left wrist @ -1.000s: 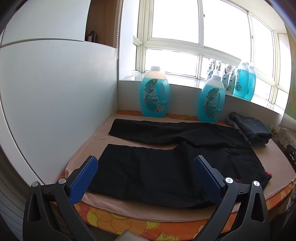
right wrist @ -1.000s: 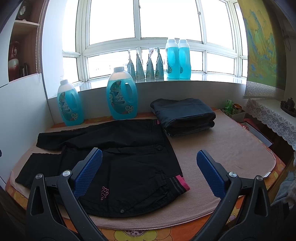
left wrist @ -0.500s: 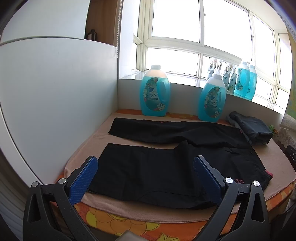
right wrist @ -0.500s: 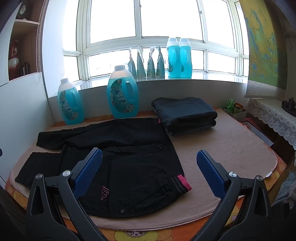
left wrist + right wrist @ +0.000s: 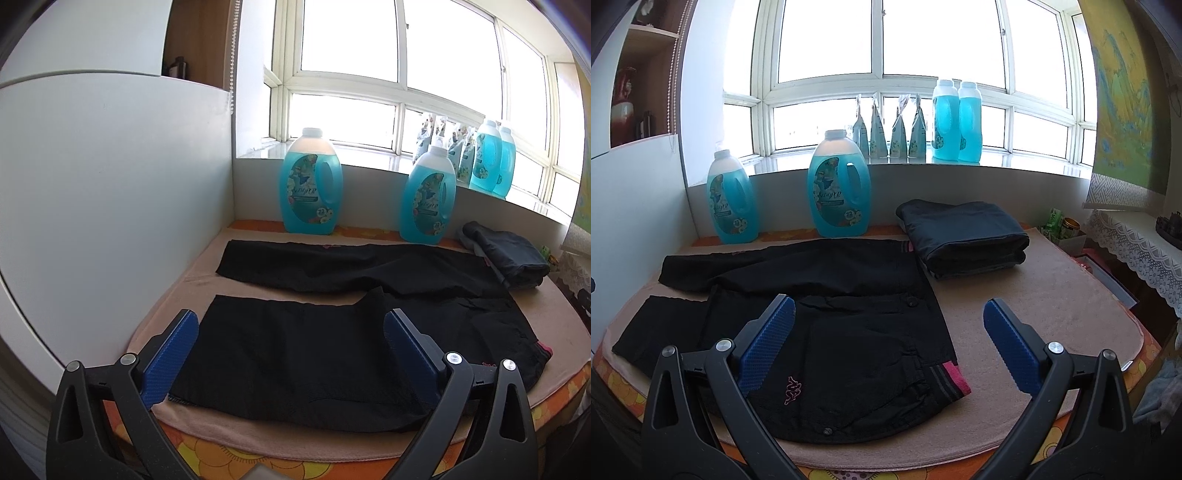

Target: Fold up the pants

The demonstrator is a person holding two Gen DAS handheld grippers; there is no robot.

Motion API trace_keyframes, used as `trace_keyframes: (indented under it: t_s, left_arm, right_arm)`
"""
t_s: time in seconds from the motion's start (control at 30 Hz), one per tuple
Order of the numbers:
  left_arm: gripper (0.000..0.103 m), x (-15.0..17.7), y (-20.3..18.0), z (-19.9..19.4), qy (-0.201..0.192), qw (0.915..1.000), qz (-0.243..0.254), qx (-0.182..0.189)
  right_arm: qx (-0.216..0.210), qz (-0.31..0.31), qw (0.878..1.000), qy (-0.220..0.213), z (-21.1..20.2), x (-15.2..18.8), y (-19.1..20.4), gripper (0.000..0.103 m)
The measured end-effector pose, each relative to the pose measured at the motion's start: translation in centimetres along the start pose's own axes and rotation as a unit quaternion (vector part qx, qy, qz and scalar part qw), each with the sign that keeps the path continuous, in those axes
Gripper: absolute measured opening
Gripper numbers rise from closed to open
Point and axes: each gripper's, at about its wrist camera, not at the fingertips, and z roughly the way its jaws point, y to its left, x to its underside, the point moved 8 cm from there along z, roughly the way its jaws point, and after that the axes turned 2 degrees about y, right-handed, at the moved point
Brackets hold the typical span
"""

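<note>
Black pants (image 5: 314, 354) lie spread flat on the beige mat, legs to the left and apart, waist with a pink band to the right (image 5: 849, 332). My left gripper (image 5: 291, 332) is open and empty, held above the near leg's cuff end. My right gripper (image 5: 888, 317) is open and empty, held above the waist end near the pink band (image 5: 955, 380). Neither touches the cloth.
A folded dark garment (image 5: 964, 236) lies at the back right of the mat (image 5: 1052, 314). Two blue detergent jugs (image 5: 838, 188) stand against the back ledge. A white panel (image 5: 110, 203) walls the left side. Boxes and a lace-covered shelf (image 5: 1126, 240) are at the right.
Both grippers have shifted slightly; the views are almost the same. The pants have not moved.
</note>
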Motion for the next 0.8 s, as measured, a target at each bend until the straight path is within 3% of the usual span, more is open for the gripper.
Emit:
trace_keyframes:
  t_s: [0.5,0.8]
  left_arm:
    - [0.066,-1.9,4.2,5.7,0.044,0.9987,-0.02,0.014]
    - [0.055,-4.2,4.5,9.8,0.062,0.9974,-0.021,0.031]
  right_arm:
    - [-0.09,-0.097,0.991,-0.02,4.6,-5.3,5.1,0.103]
    - [-0.144,-0.162,0.976,0.014,10.4,-8.1,9.8,0.103]
